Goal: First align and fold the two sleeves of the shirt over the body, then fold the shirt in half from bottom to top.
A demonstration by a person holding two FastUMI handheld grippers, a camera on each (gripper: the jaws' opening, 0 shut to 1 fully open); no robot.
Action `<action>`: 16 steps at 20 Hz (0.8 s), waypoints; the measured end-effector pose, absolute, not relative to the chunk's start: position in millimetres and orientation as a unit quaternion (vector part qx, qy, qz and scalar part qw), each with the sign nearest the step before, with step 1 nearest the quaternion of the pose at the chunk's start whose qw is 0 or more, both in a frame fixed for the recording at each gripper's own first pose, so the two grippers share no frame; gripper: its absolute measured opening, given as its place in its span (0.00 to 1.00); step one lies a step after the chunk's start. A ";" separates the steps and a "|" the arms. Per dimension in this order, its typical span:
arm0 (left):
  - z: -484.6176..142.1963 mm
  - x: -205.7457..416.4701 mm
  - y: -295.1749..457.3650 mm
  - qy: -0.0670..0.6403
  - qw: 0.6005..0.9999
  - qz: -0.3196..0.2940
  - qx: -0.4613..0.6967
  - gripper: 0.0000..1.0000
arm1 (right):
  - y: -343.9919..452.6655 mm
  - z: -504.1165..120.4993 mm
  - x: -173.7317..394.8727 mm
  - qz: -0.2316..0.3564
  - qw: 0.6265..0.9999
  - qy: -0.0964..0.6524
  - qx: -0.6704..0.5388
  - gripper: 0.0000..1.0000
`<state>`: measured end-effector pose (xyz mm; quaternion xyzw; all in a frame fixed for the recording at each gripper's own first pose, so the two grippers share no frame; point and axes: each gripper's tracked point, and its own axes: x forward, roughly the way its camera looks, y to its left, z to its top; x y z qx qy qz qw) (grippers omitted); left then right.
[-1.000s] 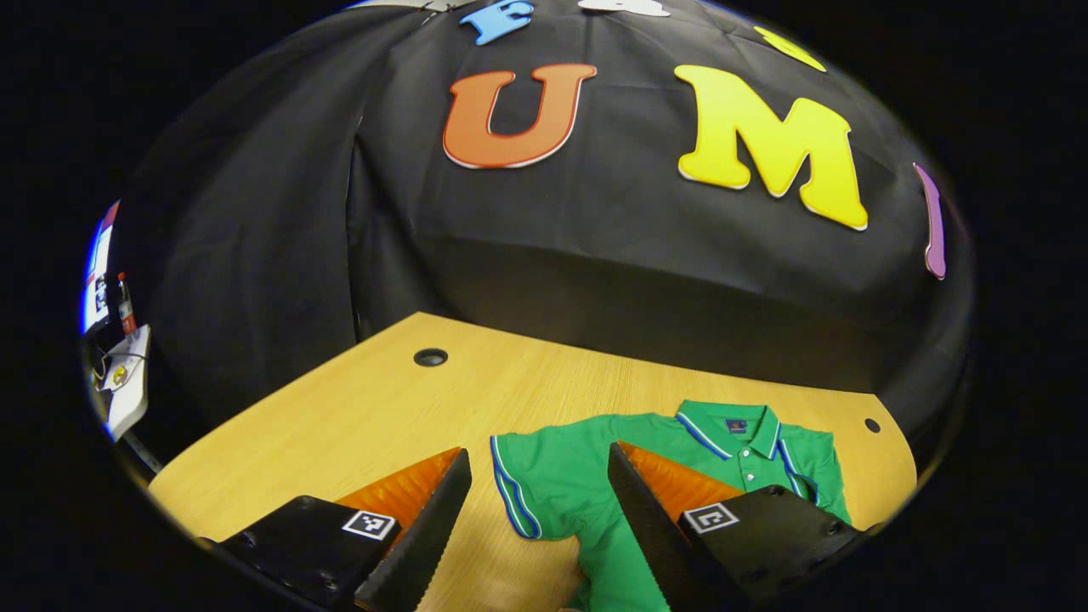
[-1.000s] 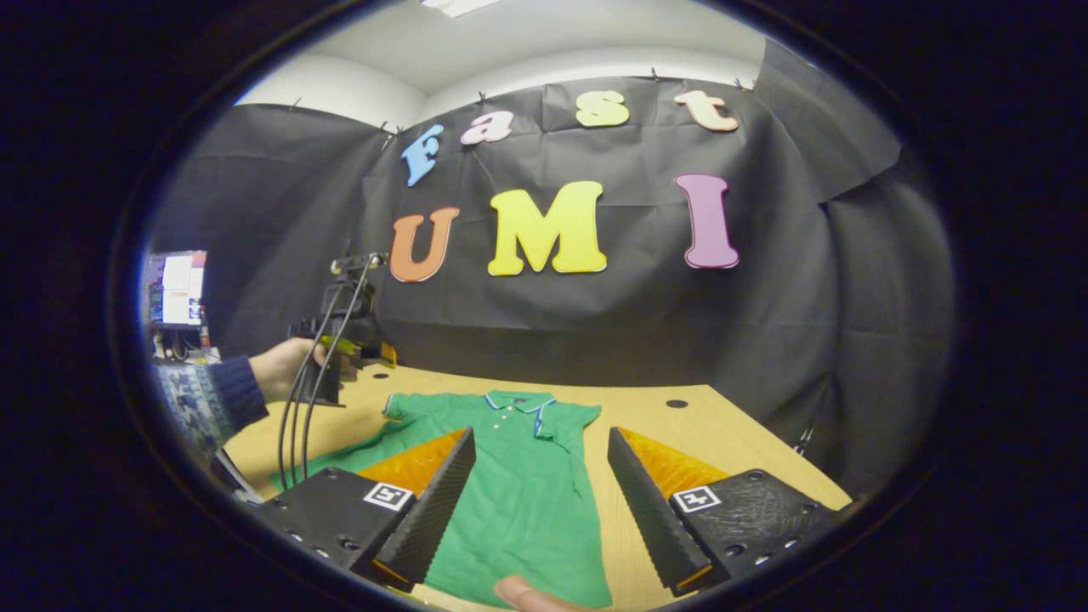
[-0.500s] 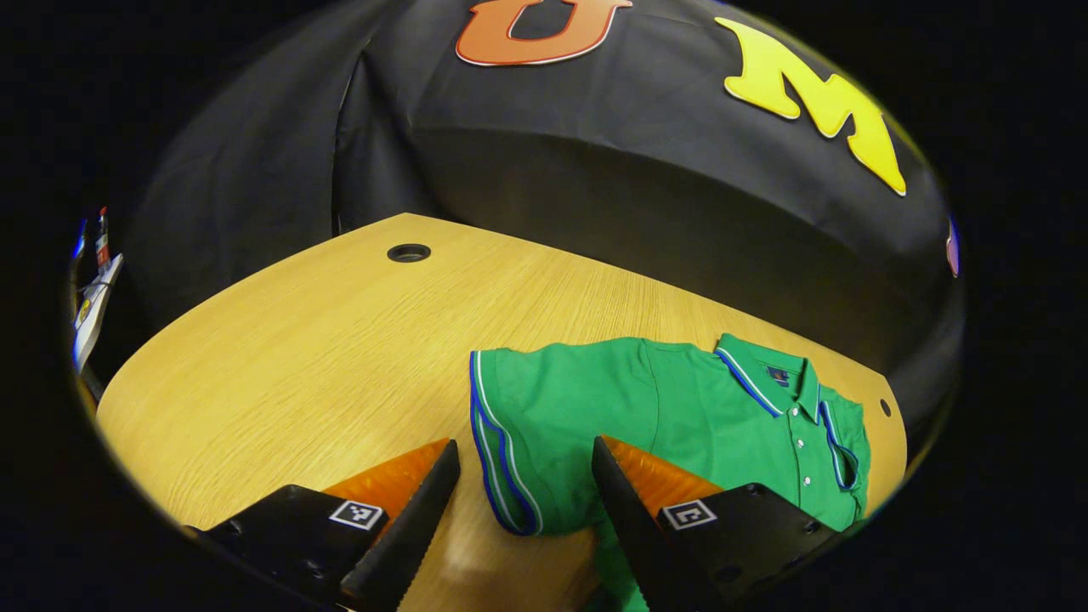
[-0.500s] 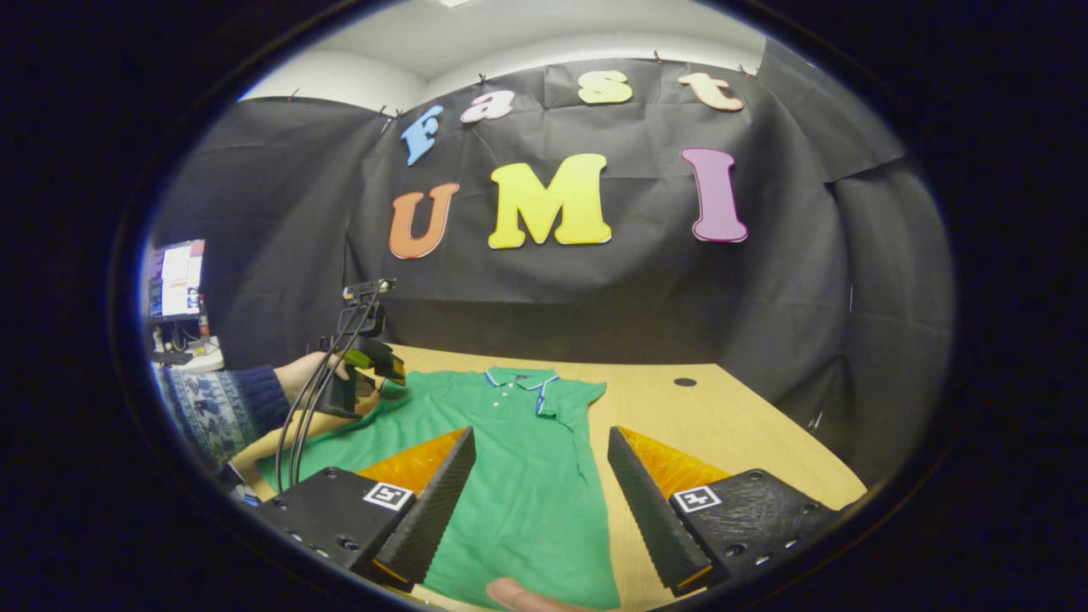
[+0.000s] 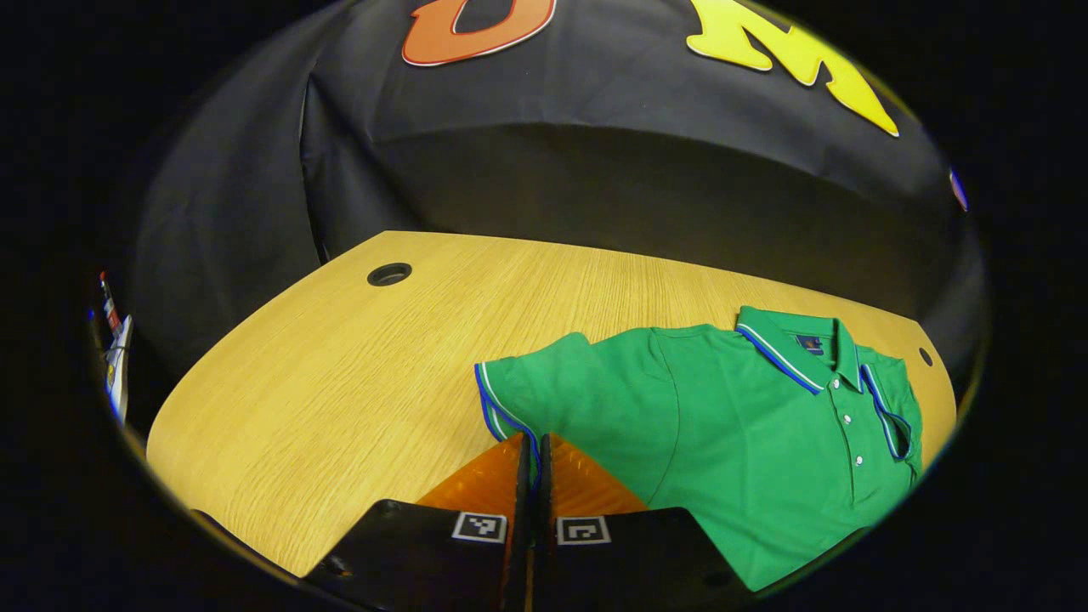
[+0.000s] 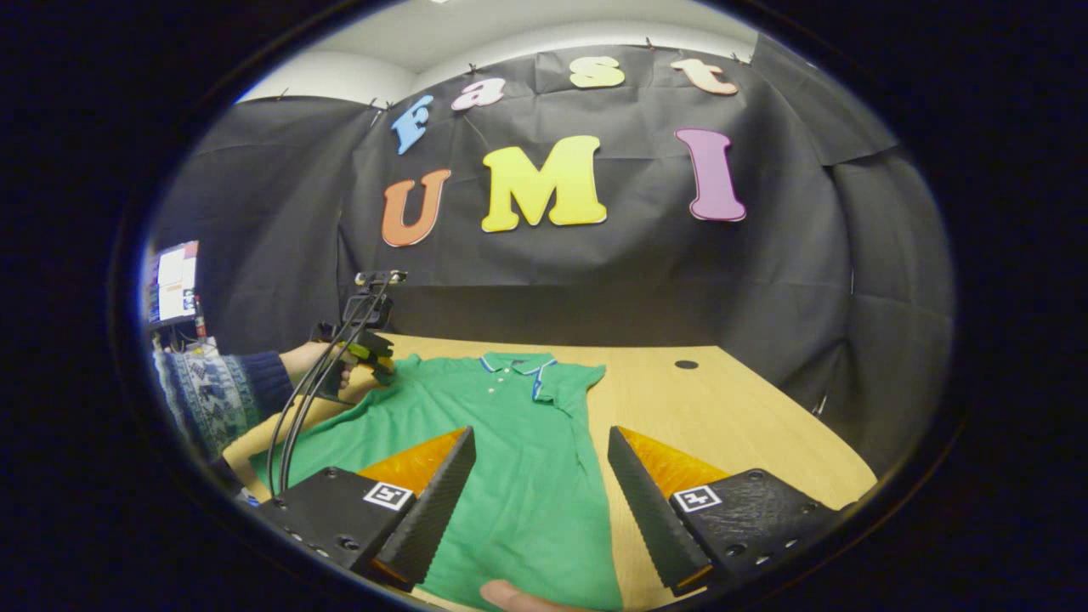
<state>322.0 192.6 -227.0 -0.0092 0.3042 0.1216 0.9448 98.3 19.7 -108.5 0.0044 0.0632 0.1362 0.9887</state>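
**A:** Looking at the left gripper view, the left gripper (image 5: 534, 455) has its jaws clenched on the striped cuff of the left sleeve (image 5: 544, 395) of the green shirt (image 5: 748, 442). In the right gripper view you can see it at the far left, held by a hand (image 6: 319, 365) in a patterned sleeve, right at that shoulder.

**B:** And the shirt itself?

**A:** It lies on the wooden table (image 5: 340, 382), front up, collar (image 5: 795, 344) toward the far wall. The body looks spread flat down to the near edge.

**B:** What about the right gripper?

**A:** The right gripper (image 6: 537, 484) hangs over the lower part of the shirt, jaws released wide with nothing between them. A fingertip (image 6: 510, 595) shows at the near edge by the hem.

**B:** So how far along are we?

**A:** Early, I'd say. The right sleeve (image 6: 574, 387) looks already turned in over the chest, though I can't be sure how neatly. The left sleeve is gripped but not yet laid across the body. After that, the bottom-to-top fold is untouched: the hem is at the near end, well apart from the collar.
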 end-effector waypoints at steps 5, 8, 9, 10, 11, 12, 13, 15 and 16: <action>-196.8 322.6 178.5 0.278 0.953 0.122 -0.009 0.07 | 18.9 -109.0 96.0 0.139 0.988 0.062 0.005 0.95; -189.1 322.6 161.0 0.281 0.953 0.111 0.007 0.07 | -0.3 -106.5 104.2 0.107 0.993 0.055 0.001 0.95; -186.7 323.6 158.8 0.281 0.953 0.113 0.019 0.07 | -5.0 -106.0 106.1 0.102 0.993 0.055 0.009 0.95; -184.7 324.2 152.2 0.281 0.953 0.109 0.025 0.07 | -4.3 -107.7 107.3 0.102 0.993 0.059 0.020 0.95; -182.5 324.9 144.7 0.280 0.954 0.104 0.032 0.07 | -4.4 -109.3 108.5 0.105 0.992 0.064 0.032 0.95; -182.0 326.1 138.7 0.280 0.954 0.102 0.040 0.07 | -5.1 -110.3 109.0 0.108 0.991 0.067 0.040 0.94; -182.5 327.0 133.1 0.282 0.953 0.101 0.052 0.07 | -7.9 -110.1 109.9 0.106 0.991 0.068 0.040 0.96; -183.8 329.8 122.9 0.289 0.948 0.103 0.085 0.07 | -15.1 -109.0 111.6 0.098 0.992 0.065 0.035 0.95; -183.8 331.4 115.1 0.290 0.947 0.101 0.097 0.07 | -15.3 -110.3 111.8 0.096 0.993 0.066 0.036 0.94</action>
